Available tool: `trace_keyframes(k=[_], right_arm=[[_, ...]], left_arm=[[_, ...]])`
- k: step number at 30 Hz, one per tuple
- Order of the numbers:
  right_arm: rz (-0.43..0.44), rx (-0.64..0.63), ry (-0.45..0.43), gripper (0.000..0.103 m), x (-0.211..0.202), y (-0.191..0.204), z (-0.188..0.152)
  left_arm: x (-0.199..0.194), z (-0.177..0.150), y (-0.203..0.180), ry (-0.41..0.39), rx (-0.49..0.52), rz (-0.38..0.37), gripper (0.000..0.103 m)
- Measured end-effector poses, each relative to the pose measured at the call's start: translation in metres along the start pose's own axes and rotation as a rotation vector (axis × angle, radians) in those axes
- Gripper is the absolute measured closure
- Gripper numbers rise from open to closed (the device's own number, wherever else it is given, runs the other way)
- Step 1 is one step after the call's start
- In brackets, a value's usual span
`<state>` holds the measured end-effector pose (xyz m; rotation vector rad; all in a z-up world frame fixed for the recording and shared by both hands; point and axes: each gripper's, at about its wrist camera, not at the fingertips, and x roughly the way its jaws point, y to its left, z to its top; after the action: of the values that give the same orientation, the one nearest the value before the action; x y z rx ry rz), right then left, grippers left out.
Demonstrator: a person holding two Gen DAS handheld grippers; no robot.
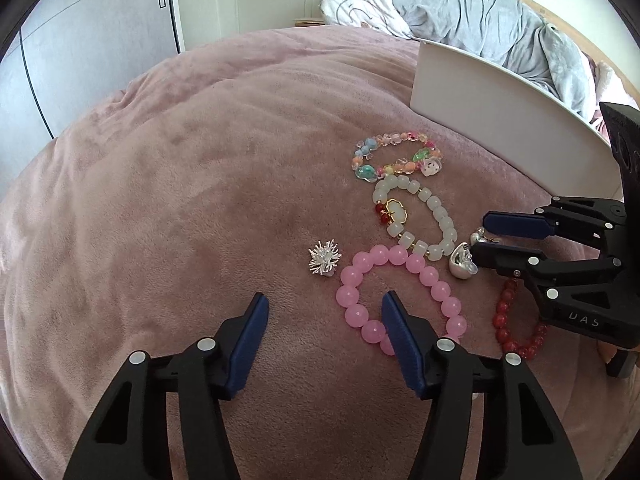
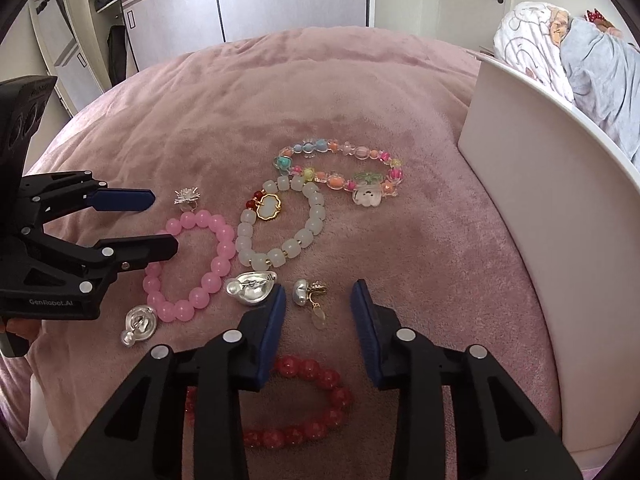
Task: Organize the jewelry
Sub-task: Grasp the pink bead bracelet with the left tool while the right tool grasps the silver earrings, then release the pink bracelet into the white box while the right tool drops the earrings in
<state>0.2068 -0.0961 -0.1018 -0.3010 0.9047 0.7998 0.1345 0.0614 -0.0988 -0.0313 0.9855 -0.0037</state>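
Observation:
Jewelry lies on a pink plush blanket [image 1: 180,200]. A pink bead bracelet [image 1: 352,280] [image 2: 224,256], a pale jade bracelet [image 1: 444,216] [image 2: 316,216], a multicolour charm bracelet [image 1: 384,140] [image 2: 340,172], a red bead bracelet [image 1: 504,312] [image 2: 320,424], a silver spiky ring [image 1: 323,263] [image 2: 187,197], silver shell earrings [image 1: 462,262] [image 2: 252,290] [image 2: 138,324] and a pearl drop earring [image 2: 310,298]. My left gripper [image 1: 324,300] [image 2: 162,220] is open over the pink bracelet's edge. My right gripper [image 2: 319,288] [image 1: 480,234] is open around the pearl earring.
A white box lid or panel [image 1: 500,112] [image 2: 540,200] stands upright on the right side of the blanket. Behind it lie a grey duvet [image 1: 480,12] and a printed pillow. Wardrobe doors and a room door are at the back.

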Motion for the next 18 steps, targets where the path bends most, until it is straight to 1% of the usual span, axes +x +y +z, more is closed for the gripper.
trace_keyframes(k=[1,2,4,6,8,9,13,16,17,18], right_arm=[[0.016,0.006,-0.002,0.083,-0.001,-0.001,0.000],[0.031,0.012,-0.005,0.085,-0.003,-0.002,-0.002],[0.050,0.019,-0.011,0.085,-0.006,-0.004,-0.002],[0.059,0.025,-0.026,0.085,-0.011,-0.007,-0.003],[0.058,0.029,-0.043,0.085,-0.019,-0.008,-0.002],[0.056,0.032,-0.056,0.085,-0.024,-0.010,-0.002],[0.055,0.049,-0.102,0.085,-0.044,-0.018,0.000],[0.055,0.057,-0.142,0.085,-0.061,-0.021,0.005],[0.054,0.058,-0.158,0.085,-0.068,-0.022,0.006],[0.054,0.059,-0.172,0.085,-0.074,-0.023,0.008]], left_arm=[[-0.001,0.000,-0.001,0.002,0.003,0.002,0.047],[0.000,0.000,-0.003,0.005,0.006,0.006,0.052],[-0.001,-0.001,-0.005,0.010,0.009,0.010,0.058],[-0.001,-0.002,-0.009,0.014,0.012,0.003,0.071],[-0.001,-0.003,-0.013,0.023,0.013,-0.001,0.079],[-0.001,-0.003,-0.015,0.025,0.011,-0.005,0.081],[-0.003,-0.006,-0.016,0.037,-0.036,-0.042,0.081],[-0.008,-0.006,-0.017,0.038,-0.059,-0.049,0.082],[-0.012,-0.004,-0.017,0.033,-0.062,-0.047,0.087],[-0.016,-0.003,-0.018,0.028,-0.065,-0.051,0.087]])
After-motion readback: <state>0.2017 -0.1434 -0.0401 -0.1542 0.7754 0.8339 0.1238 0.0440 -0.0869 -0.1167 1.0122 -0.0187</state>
